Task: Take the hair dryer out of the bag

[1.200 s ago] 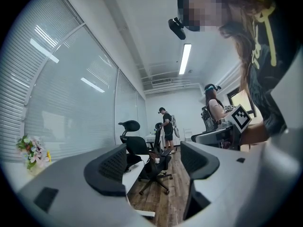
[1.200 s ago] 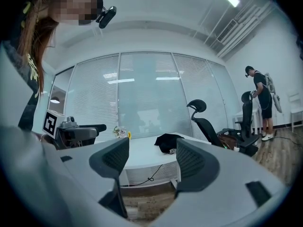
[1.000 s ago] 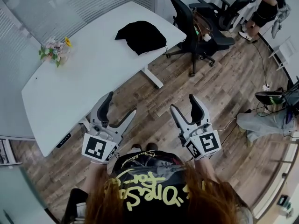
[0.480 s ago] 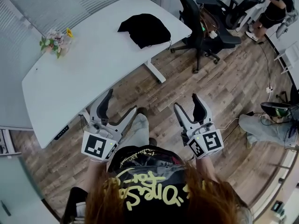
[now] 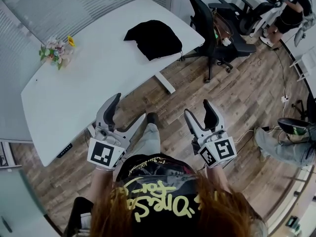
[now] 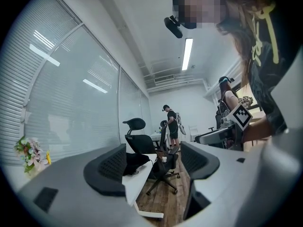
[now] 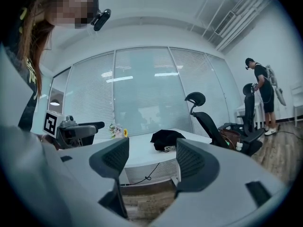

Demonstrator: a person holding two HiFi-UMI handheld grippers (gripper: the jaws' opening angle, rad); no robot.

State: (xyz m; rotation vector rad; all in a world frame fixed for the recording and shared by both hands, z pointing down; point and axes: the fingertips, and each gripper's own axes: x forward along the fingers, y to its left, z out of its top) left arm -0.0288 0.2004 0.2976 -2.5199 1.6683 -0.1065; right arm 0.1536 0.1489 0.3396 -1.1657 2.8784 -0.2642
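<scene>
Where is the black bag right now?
In the head view, the black bag lies at the far right end of the white table, near the office chair.

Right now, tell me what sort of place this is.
Most likely an office: a long white desk, a black swivel office chair on a wood-look floor, and a glass partition wall with blinds behind the desk.

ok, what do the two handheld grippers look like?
Both alike: the left gripper and right gripper have light grey bodies, two curved jaws with dark ribbed pads, and a white cube with black square markers at the rear. The person wears a black top with yellow lettering.
</scene>
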